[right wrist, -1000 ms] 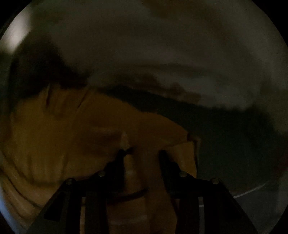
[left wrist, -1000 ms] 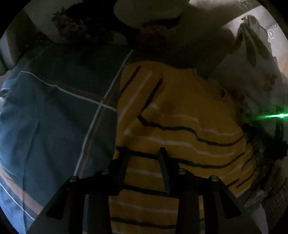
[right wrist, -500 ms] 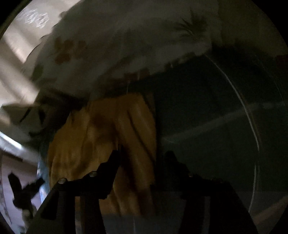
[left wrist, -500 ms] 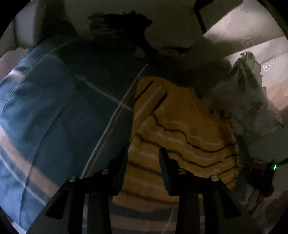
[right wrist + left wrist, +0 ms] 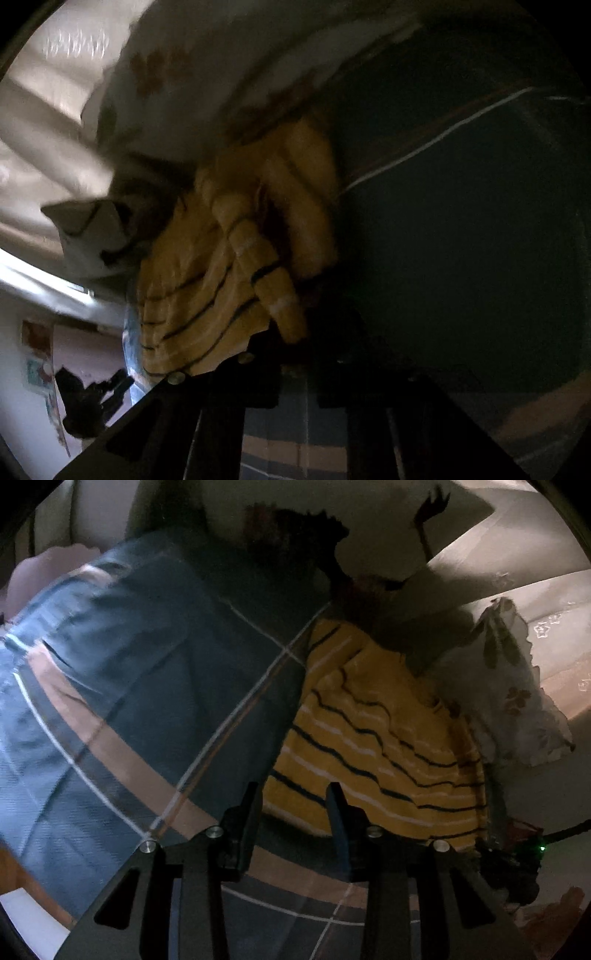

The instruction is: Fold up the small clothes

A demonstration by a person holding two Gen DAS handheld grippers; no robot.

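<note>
sweater (image 5: 376, 738) lies on the bed (image 5: 122, 686), seemingly partly folded; left tongs (image 5: 291, 797) gape empty, right tongs (image 5: 295, 332) too dark to tell.

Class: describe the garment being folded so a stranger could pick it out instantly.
Find the blue checked bedsheet. At its edge, beside the floral pillow, lies the sweater. It alone is yellow, with thin dark and white stripes.
</note>
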